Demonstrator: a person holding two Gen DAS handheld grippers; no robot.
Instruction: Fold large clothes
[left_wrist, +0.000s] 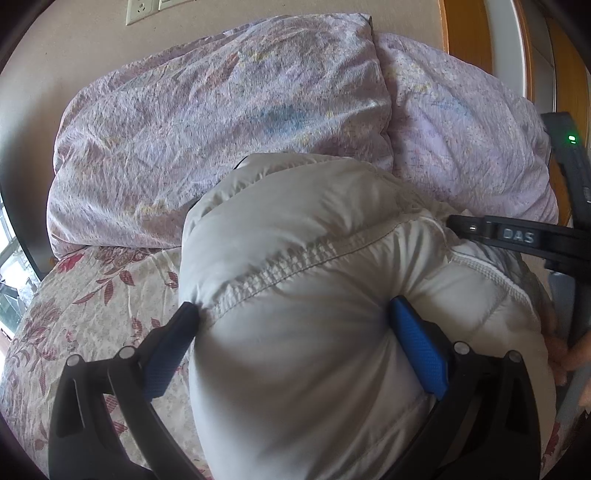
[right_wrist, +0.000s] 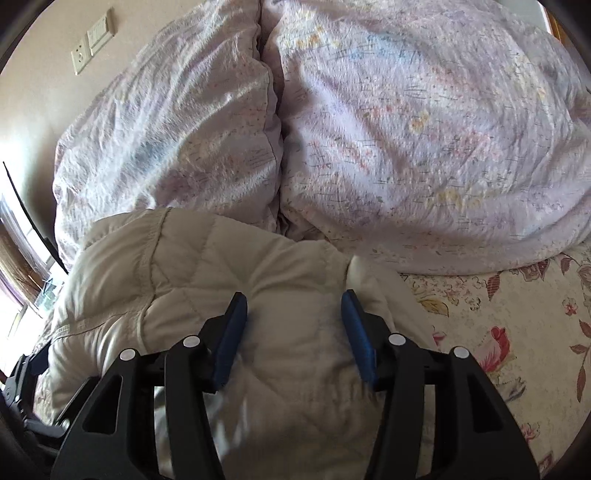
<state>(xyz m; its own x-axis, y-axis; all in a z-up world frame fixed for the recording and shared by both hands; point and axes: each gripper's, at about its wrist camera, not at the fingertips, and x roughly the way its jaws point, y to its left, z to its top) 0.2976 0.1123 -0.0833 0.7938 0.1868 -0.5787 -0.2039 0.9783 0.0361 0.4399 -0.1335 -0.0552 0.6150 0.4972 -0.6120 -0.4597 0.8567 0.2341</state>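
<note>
A puffy off-white down jacket lies bunched in a thick roll on the bed. My left gripper is shut on its bulk, both blue pads pressed into the padding so that the seam puckers. In the right wrist view the same jacket bulges between the blue pads of my right gripper, which is shut on a quilted fold. Black parts of the right gripper show at the jacket's right side in the left wrist view. The jacket's underside and sleeves are hidden.
A crumpled lilac duvet is heaped behind the jacket against the wall. The floral bedsheet lies bare to the right, and also to the left. A person's hand shows at the right edge. Wall sockets sit up left.
</note>
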